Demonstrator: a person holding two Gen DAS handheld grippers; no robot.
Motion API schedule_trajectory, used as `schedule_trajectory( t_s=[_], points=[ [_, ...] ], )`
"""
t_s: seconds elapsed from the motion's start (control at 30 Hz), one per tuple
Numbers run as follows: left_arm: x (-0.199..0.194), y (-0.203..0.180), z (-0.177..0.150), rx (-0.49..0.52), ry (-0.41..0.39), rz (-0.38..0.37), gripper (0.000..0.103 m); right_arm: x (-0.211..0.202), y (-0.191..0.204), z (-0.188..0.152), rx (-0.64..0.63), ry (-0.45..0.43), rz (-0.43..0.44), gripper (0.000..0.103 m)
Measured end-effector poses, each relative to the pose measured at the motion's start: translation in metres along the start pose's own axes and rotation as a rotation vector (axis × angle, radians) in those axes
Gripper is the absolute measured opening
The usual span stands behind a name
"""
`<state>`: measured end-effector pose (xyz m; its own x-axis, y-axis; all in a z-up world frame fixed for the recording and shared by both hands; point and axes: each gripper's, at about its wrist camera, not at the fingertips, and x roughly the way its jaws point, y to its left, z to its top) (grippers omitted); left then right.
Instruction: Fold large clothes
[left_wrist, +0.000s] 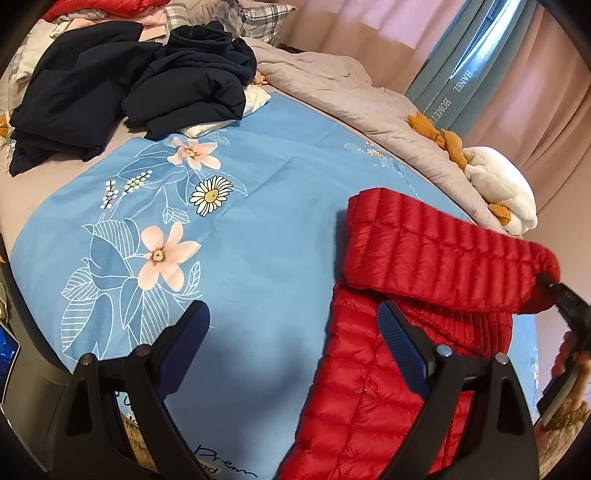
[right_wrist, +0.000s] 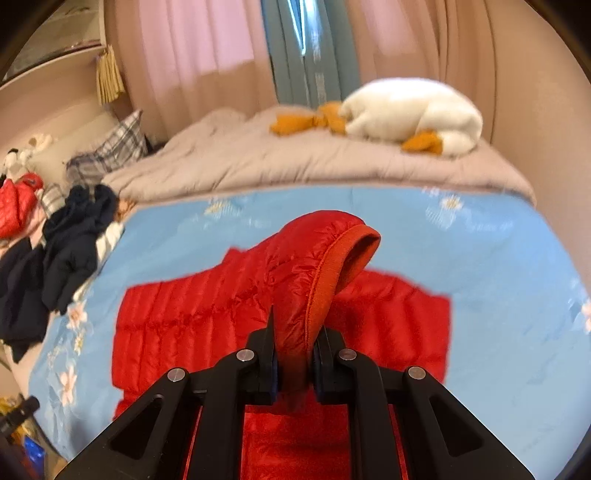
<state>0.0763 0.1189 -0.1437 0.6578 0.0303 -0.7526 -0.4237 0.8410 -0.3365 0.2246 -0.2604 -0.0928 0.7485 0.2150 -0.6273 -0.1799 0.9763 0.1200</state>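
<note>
A red quilted puffer jacket (left_wrist: 373, 387) lies on the blue floral sheet (left_wrist: 258, 240) of the bed. Its sleeve (left_wrist: 436, 254) is lifted and stretched across the body. My right gripper (right_wrist: 294, 343) is shut on the sleeve cuff (right_wrist: 328, 280) and holds it above the jacket body (right_wrist: 177, 332); it also shows at the right edge of the left wrist view (left_wrist: 546, 282). My left gripper (left_wrist: 291, 325) is open and empty, hovering over the sheet at the jacket's left edge, its right finger (left_wrist: 400, 347) above the red fabric.
A pile of dark navy clothes (left_wrist: 122, 85) lies at the far left of the bed, with another red garment (right_wrist: 16, 203) and plaid pillows (right_wrist: 110, 151) behind. A grey duvet (right_wrist: 295, 162) and a white plush duck (right_wrist: 410, 114) lie along the far side by the curtains.
</note>
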Motion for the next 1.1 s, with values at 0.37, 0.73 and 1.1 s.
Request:
schedule_trajectory(
  t_s=[0.37, 0.73, 1.1],
  points=[
    [0.009, -0.004, -0.003, 0.014, 0.023, 0.009, 0.092, 0.043, -0.042, -0.013, 0.066, 0.059, -0.108, 0.014],
    [0.014, -0.009, -0.005, 0.027, 0.037, 0.014, 0.092, 0.069, -0.062, -0.038, 0.077, 0.157, -0.162, 0.014],
    [0.015, -0.017, -0.010, 0.050, 0.048, 0.015, 0.092, 0.080, -0.072, -0.054, 0.109, 0.216, -0.168, 0.014]
  ],
)
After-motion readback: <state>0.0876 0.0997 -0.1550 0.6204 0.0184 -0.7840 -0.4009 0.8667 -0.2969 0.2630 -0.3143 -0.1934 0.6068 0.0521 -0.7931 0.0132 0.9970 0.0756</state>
